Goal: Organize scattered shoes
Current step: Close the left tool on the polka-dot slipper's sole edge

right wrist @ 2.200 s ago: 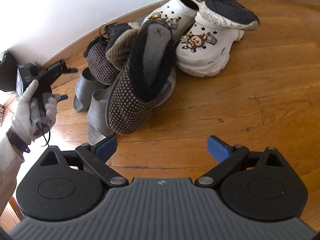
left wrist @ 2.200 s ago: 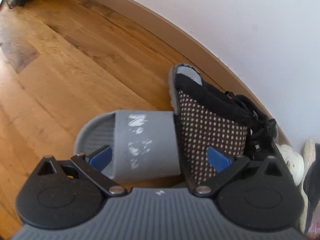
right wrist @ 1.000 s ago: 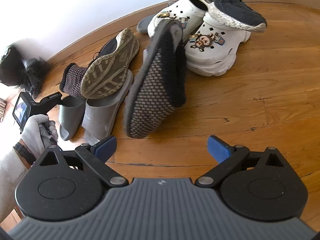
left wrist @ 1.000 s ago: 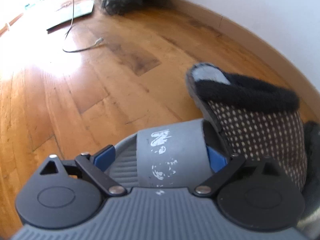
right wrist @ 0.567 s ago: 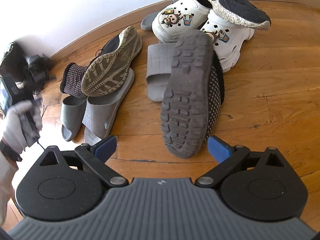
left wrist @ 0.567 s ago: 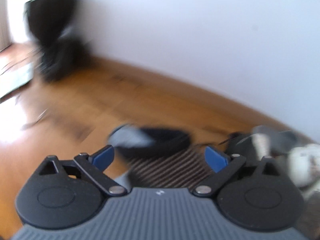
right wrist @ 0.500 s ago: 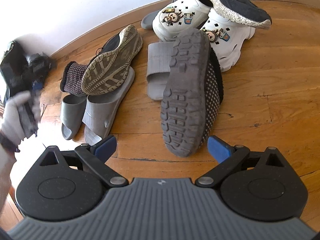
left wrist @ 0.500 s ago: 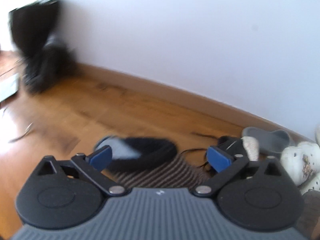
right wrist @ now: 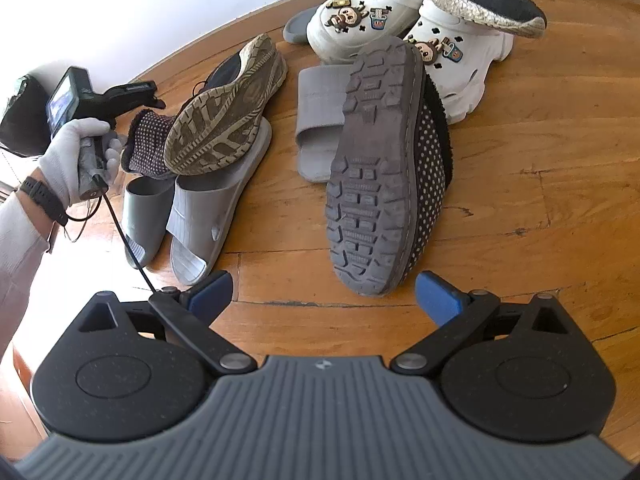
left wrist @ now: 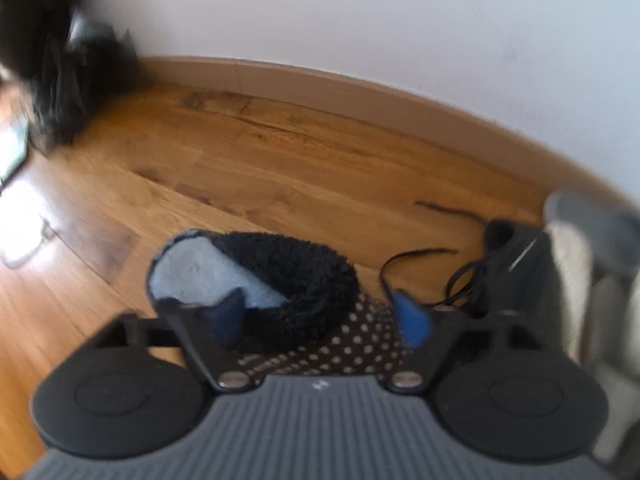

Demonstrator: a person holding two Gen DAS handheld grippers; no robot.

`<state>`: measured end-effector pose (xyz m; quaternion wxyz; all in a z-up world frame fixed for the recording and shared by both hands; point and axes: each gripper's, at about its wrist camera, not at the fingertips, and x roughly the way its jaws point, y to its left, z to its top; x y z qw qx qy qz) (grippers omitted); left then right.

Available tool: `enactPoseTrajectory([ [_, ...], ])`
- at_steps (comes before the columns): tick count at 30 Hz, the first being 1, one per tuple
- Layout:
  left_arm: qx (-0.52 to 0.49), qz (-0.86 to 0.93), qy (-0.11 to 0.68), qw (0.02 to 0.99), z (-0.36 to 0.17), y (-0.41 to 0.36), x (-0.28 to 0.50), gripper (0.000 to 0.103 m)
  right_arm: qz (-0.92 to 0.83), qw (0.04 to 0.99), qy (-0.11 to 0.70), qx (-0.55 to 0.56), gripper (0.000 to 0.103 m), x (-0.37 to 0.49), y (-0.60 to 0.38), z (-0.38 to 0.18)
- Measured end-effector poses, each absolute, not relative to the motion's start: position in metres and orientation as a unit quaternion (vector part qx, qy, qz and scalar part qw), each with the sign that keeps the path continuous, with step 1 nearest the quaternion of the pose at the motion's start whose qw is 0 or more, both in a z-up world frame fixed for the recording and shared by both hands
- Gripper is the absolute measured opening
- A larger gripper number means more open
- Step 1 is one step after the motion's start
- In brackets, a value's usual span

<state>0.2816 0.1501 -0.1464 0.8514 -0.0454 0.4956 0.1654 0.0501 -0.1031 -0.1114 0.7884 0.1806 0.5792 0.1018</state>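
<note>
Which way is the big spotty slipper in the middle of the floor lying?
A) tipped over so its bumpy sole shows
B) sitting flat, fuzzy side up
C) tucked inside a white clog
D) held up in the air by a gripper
A: in the right wrist view the spotty slipper lies tipped on the wooden floor, its grey treaded sole facing the camera and its dotted side along the right edge.

There are four gray slides (right wrist: 208,216), two white clogs (right wrist: 360,28), two dotted slippers (right wrist: 376,176) and two black sneakers (right wrist: 228,108). That makes ten shoes on the floor (right wrist: 540,184).
</note>
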Motion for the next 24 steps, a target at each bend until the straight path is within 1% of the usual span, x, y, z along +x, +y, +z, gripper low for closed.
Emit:
enactPoseTrajectory([
  [1, -0.045, 0.164, 0.493, 0.853, -0.145, 0.150, 0.279, 0.039, 0.102, 0.788, 0.579, 0.181, 0.100, 0.050, -0.104, -0.111],
  [6, -0.048, 0.155, 0.483, 0.860, -0.135, 0.159, 0.271, 0.024, 0.102, 0.787, 0.581, 0.183, 0.100, 0.049, -0.105, -0.112],
  [9, -0.062, 0.119, 0.473, 0.871, -0.123, 0.156, 0.270, 0.016, 0.101, 0.786, 0.581, 0.186, 0.100, 0.050, -0.108, -0.112],
  [15, -0.080, 0.039, 0.454, 0.887, -0.102, 0.132, 0.263, 0.010, 0.095, 0.786, 0.581, 0.190, 0.100, 0.051, -0.114, -0.113],
  [16, -0.073, 0.013, 0.448, 0.891, -0.097, 0.120, 0.261, 0.007, 0.095, 0.785, 0.581, 0.191, 0.100, 0.051, -0.114, -0.112],
  [19, -0.077, -0.026, 0.440, 0.894, -0.093, 0.104, 0.256, 0.006, 0.097, 0.785, 0.581, 0.192, 0.100, 0.050, -0.114, -0.112],
  [24, -0.056, -0.079, 0.422, 0.902, -0.084, 0.059, 0.246, 0.005, 0.097, 0.783, 0.582, 0.195, 0.100, 0.049, -0.114, -0.113],
])
